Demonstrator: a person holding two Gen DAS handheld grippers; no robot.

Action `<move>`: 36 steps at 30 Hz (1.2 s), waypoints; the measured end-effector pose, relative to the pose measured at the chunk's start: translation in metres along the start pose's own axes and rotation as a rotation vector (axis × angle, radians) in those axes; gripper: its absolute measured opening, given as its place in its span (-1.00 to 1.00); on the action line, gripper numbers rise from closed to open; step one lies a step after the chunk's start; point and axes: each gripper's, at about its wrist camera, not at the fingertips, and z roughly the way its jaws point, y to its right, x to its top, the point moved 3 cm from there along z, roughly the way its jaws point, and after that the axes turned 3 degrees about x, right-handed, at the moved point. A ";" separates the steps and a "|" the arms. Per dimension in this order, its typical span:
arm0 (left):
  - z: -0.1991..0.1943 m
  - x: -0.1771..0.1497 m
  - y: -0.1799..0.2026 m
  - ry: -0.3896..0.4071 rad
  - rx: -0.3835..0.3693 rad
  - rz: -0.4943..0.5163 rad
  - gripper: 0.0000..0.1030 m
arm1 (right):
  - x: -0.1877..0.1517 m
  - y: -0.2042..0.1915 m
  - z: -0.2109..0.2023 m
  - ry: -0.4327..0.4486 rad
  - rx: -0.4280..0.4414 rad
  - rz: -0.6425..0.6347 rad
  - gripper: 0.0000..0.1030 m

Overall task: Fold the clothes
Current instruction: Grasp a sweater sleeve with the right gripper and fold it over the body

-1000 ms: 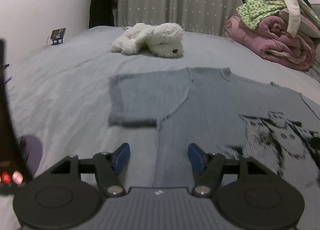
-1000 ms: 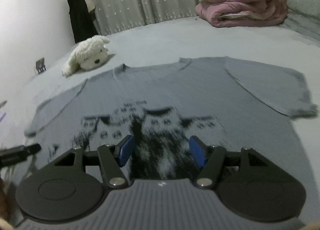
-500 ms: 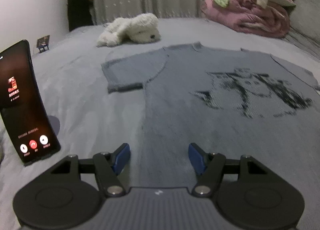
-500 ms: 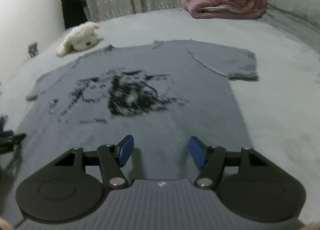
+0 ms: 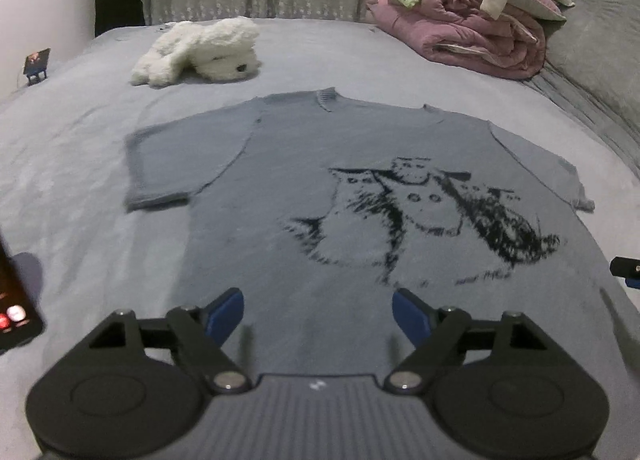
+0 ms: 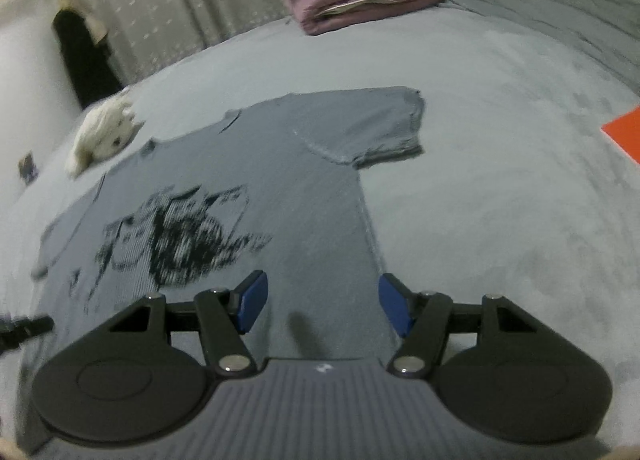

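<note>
A grey short-sleeved knit top with a black cat print lies flat, face up, on the grey bed; it also shows in the right wrist view. My left gripper is open and empty, low over the top's hem near its left side. My right gripper is open and empty, low over the hem near the top's right side seam. The right gripper's tip shows at the right edge of the left wrist view.
A white plush dog lies beyond the collar. A pile of pink quilt and clothes sits at the back right. A phone stands at the left. An orange object lies at the right edge.
Both grippers have pulled back from mid-shirt to the hem. The left one swung right, so the phone slid to the edge; the right one swung to the right side seam.
</note>
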 end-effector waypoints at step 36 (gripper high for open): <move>0.044 0.029 0.000 0.048 -0.052 -0.259 0.61 | 0.091 -0.028 0.078 0.285 -0.110 -0.071 -0.84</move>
